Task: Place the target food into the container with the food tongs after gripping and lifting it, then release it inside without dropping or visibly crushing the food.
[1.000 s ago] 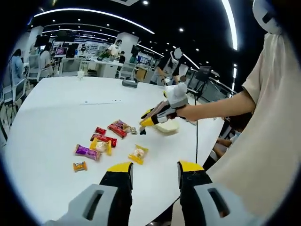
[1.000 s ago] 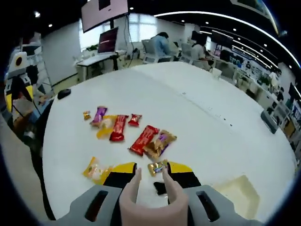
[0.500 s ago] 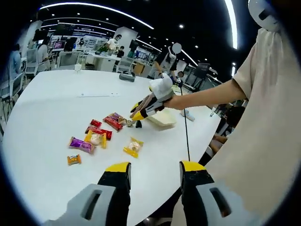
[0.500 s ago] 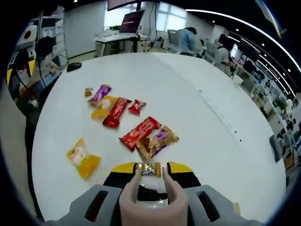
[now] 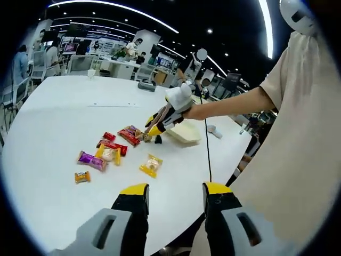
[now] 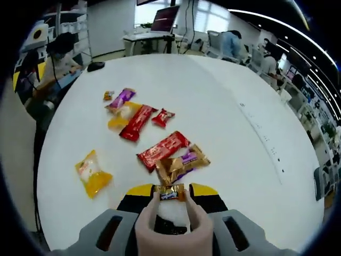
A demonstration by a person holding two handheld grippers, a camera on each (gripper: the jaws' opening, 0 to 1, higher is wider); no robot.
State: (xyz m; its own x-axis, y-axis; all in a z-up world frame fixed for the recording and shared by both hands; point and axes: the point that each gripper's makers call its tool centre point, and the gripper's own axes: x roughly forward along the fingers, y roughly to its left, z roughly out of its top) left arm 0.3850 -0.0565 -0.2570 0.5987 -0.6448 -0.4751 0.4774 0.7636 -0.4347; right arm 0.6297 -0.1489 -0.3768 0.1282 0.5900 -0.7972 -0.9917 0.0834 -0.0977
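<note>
Gold candy clamped in tongs, right fingers closed on tongs; left fingers apart.

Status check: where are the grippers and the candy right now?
Right gripper holds tongs pinching a small gold candy just above the table. Left gripper open, idle. Container beside the right gripper; path looks clear.

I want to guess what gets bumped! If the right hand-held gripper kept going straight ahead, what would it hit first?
Probably the gold-brown snack packet, lying just beyond the small candy pinched in the tongs. The long red wrapper sits right behind it; depth is hard to judge.
</note>
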